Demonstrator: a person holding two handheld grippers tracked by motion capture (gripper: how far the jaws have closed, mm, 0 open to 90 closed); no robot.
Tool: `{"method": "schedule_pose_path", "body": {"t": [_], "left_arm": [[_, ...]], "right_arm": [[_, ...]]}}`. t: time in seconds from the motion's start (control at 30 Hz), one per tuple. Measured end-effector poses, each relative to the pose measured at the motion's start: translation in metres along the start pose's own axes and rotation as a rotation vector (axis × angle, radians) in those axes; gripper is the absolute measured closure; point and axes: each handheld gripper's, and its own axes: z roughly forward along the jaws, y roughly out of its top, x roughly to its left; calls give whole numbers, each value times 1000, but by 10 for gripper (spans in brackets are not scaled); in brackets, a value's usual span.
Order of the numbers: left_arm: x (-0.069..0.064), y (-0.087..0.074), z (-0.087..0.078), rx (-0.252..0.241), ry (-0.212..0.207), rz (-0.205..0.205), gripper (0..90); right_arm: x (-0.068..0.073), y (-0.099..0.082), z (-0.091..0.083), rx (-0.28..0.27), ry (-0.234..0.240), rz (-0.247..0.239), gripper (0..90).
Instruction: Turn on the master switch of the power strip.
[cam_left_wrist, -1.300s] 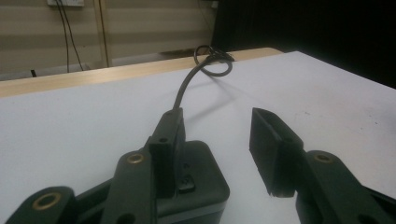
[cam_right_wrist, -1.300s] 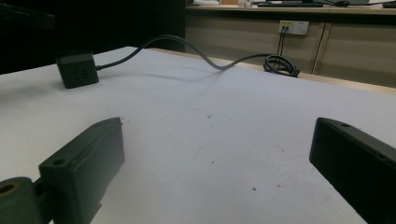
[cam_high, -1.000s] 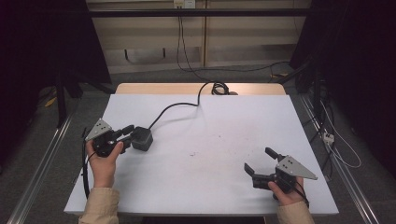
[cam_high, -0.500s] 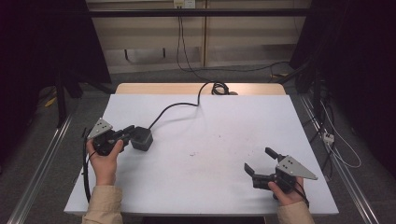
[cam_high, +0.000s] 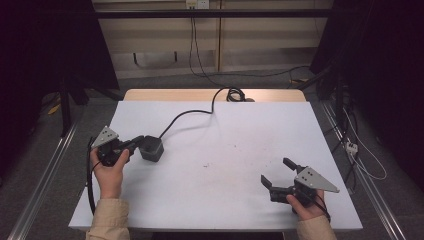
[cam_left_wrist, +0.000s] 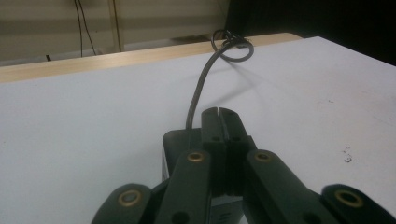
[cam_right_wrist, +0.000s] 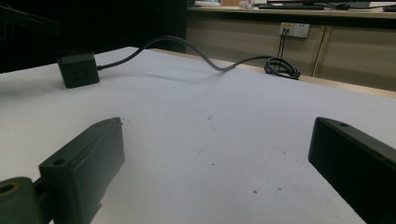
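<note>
1. Left gripper (cam_high: 134, 144): black two-jaw tongs, hard matte plastic with brass-coloured pivot pins, at about 9 o'clock on the table. In the left gripper view the jaws stand pressed together with no gap and nothing between them; their joined tips rest over the top of the cube, touching or just above it, I cannot tell which.
2. Small dark grey cube-shaped plastic power socket (cam_high: 151, 148): sits flat on the table directly ahead of the left jaw tips, toward 3 o'clock from that hand. Boxy, softly rounded edges, smooth matte faces; the right gripper view (cam_right_wrist: 78, 69) shows small slots on one side.
3. Round dark grey rubbery power cable (cam_high: 186, 116): leaves the cube's far side and runs toward 1 o'clock in a loose S, ending in a coil at the table's 12 o'clock edge. That line is the long axis of the cube-and-cable pair.
4. White flat matte tabletop (cam_high: 230, 130): smooth, faintly speckled with small dark marks near centre.
5. Right gripper (cam_high: 278, 172): same black plastic, with grey three-cornered plate, at about 5 o'clock. Jaws spread wide, holding nothing, aimed toward 10 o'clock.
6. Judgement: the left hand is far nearer; the right is well apart from the cube. Any grasp would call for the left jaws to part and straddle the cube's sides.
</note>
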Motion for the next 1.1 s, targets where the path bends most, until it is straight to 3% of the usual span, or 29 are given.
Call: {"method": "schedule_pose_path", "body": {"t": [0.4,1.1], "left_arm": [[-3,-3,6,52,7,34,900],[-4,-6,13,88,13,33,900]], "right_arm": [[1,1,-1,-2,-1,-1,30],[2,1,-1,-1,3,-1,33]]}}
